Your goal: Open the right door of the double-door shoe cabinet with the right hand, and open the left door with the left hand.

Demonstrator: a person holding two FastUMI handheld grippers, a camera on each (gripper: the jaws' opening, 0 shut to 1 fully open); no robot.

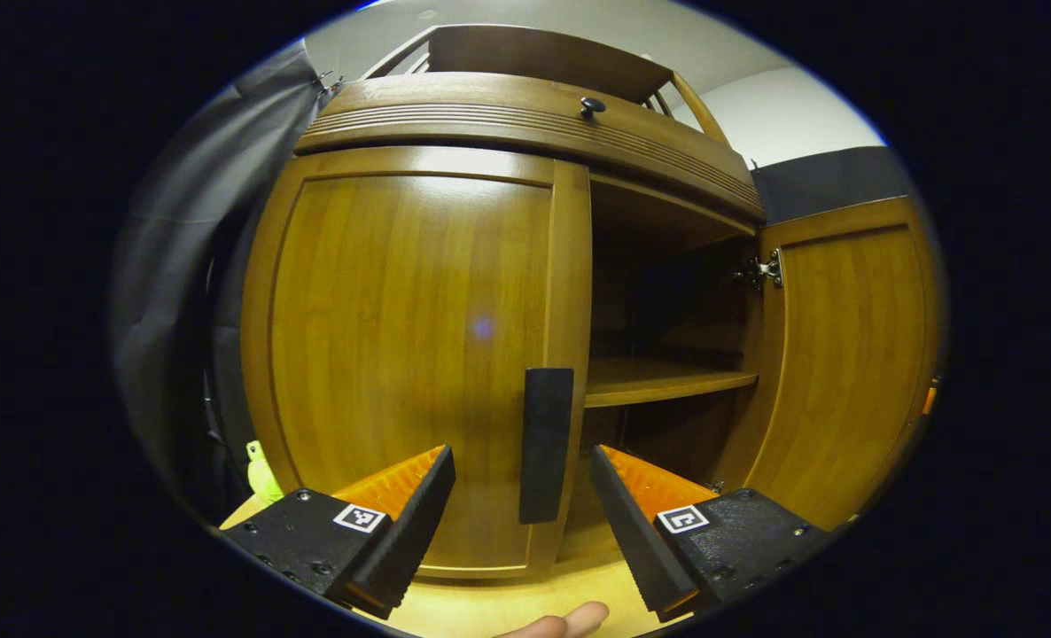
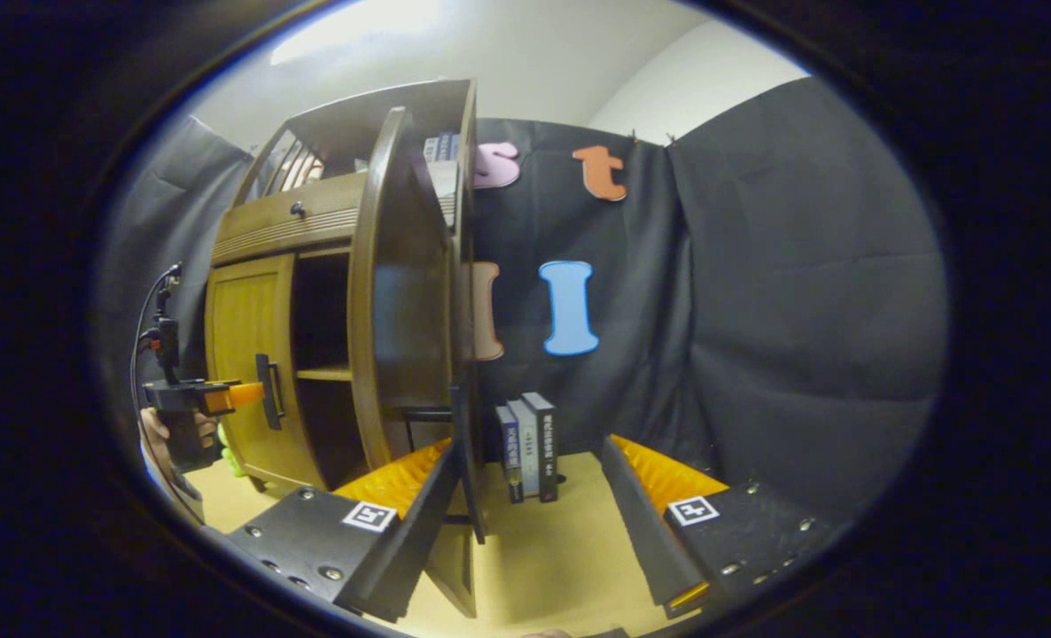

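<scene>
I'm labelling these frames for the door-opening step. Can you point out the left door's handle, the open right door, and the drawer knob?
left door's handle (image 1: 546,443), left gripper view, middle of the dark vertical bar.
open right door (image 1: 849,354), left gripper view, centre of its inner panel.
drawer knob (image 1: 592,106), left gripper view, on the round knob head.

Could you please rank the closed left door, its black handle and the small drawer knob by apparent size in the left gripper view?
1. left door, by far the largest.
2. black handle.
3. drawer knob, smallest, though it sits farther from the camera.
</scene>
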